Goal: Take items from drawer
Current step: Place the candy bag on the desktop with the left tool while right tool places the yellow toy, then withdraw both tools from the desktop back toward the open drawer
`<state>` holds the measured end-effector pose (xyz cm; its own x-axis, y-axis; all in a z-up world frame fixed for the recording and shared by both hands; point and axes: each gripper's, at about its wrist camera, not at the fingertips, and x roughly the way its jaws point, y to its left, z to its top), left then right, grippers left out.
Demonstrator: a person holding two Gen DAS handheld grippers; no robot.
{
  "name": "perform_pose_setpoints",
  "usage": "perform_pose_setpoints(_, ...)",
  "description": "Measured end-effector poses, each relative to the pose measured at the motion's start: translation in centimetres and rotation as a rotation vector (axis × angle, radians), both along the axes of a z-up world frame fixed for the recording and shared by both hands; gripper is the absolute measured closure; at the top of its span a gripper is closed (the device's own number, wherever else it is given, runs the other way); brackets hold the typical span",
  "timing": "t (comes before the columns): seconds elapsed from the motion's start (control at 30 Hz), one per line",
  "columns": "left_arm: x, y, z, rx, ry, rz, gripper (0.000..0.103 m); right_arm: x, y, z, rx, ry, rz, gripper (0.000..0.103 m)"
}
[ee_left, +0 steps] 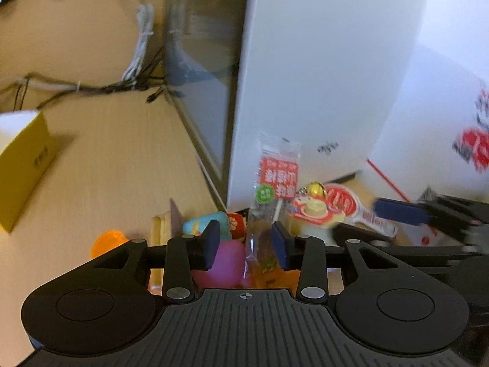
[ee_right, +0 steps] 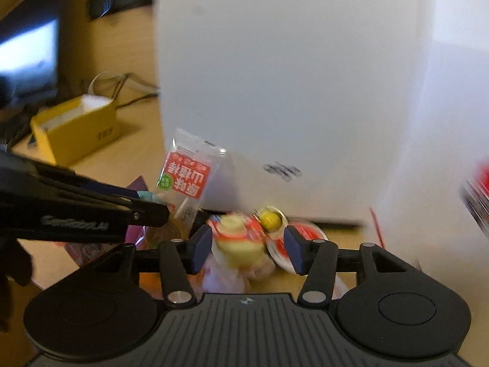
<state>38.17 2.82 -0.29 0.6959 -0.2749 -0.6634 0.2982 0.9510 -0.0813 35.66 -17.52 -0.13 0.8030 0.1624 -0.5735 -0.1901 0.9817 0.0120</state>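
a yellow box (ee_left: 21,165) sits on the wooden desk (ee_left: 116,159), near bundled cables (ee_left: 137,61).

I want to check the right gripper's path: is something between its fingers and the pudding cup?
Nothing visible blocks it. The right gripper is open, and the pudding cup already lies between its pads. The yellow ball sits just behind the cup.

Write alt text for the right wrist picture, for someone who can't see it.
The right tool hangs open over a pile of small snacks on a wooden table, its pads either side of a pudding cup. A red-labelled lollipop packet leans on a white box; the left tool reaches in from the left.
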Motion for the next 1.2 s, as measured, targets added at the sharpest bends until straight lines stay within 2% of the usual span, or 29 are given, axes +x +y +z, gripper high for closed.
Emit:
perform_pose_setpoints(0.07, 0.0, -0.6, -0.3, 0.035, -0.022, -0.025, 0.062, -2.0, -1.4, -0.2, 0.090, -0.001, -0.047, 0.045)
perform_pose_setpoints(0.1, 0.0, -0.9, -0.4, 0.044, -0.031, -0.035, 0.064, -2.9, -1.8, -0.4, 0.102, -0.004, -0.061, 0.045)
perform_pose_setpoints(0.13, 0.0, -1.2, -0.4, 0.045, -0.039, -0.050, 0.068, -3.5, -1.8, -0.7, 0.098, 0.001, -0.069, 0.045)
perform_pose_setpoints(0.17, 0.1, -1.6, -0.4, 0.041, -0.033, -0.068, 0.077, -3.4, -1.0, -1.3, 0.090, 0.022, -0.066, 0.047)
perform_pose_setpoints(0.27, 0.1, -3.2, -0.7, 0.077, -0.034, -0.106, 0.077, -3.7, -0.5, -2.7, 0.117, 0.113, -0.045, 0.064)
perform_pose_setpoints(0.37, 0.5, -4.3, -1.0, 0.083, -0.026, -0.134, 0.076, -4.3, -0.3, -2.9, 0.097, 0.139, -0.042, 0.064)
perform_pose_setpoints(0.5, 1.2, -4.7, -0.5, 0.078, -0.005, -0.106, 0.075, -4.7, 0.1, -2.7, 0.100, 0.157, -0.036, 0.064)
perform_pose_setpoints(0.67, -0.3, -3.3, 0.7, 0.063, -0.033, -0.099, 0.075, -5.3, -0.2, -2.7, 0.082, 0.148, -0.022, 0.064)
perform_pose_setpoints(0.77, -1.3, -2.1, 1.0, 0.064, -0.029, -0.059, 0.075, -4.8, 0.1, -2.8, 0.091, 0.146, -0.021, 0.064)
perform_pose_setpoints(1.0, -5.0, 2.9, 2.6, 0.010, -0.014, 0.058, 0.075, -1.6, 1.3, -2.4, 0.170, 0.121, 0.004, 0.064)
perform_pose_setpoints(1.13, -7.2, 6.9, 2.2, -0.018, 0.007, 0.213, 0.075, 0.1, 2.0, -1.9, 0.196, 0.110, 0.014, 0.064)
perform_pose_setpoints(1.2, -8.0, 8.6, 2.0, -0.035, 0.014, 0.293, 0.075, 1.1, 3.3, -1.9, 0.154, 0.099, 0.030, 0.064)
